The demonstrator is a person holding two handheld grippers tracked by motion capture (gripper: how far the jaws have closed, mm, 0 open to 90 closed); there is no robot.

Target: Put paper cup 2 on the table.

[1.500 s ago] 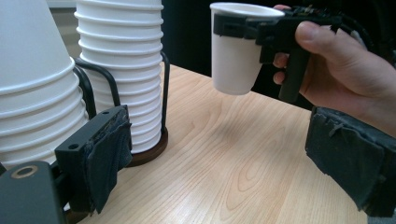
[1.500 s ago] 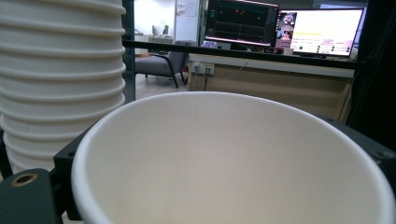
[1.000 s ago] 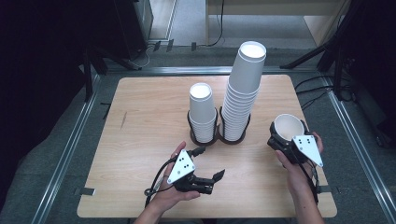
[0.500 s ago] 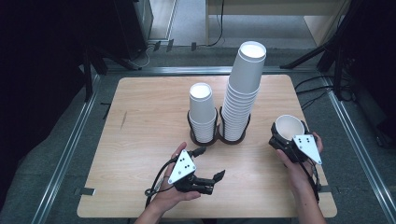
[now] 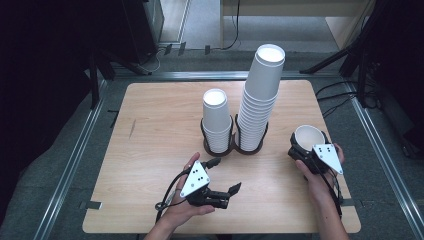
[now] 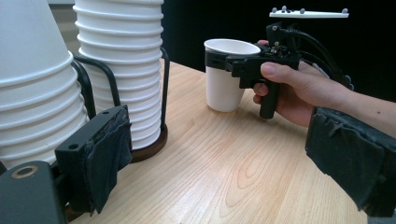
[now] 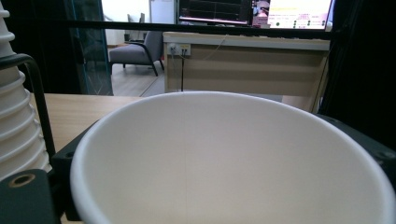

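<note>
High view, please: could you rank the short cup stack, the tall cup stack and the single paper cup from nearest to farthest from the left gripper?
1. Short cup stack, just beyond the left gripper.
2. Tall cup stack, beside it, rightward.
3. Single paper cup, far right, between the right gripper's jaws.

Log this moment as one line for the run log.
right hand-held gripper: jaws around upright paper cup, just been opening, cup on table | left hand-held gripper: open, empty | two cup stacks in holders
</note>
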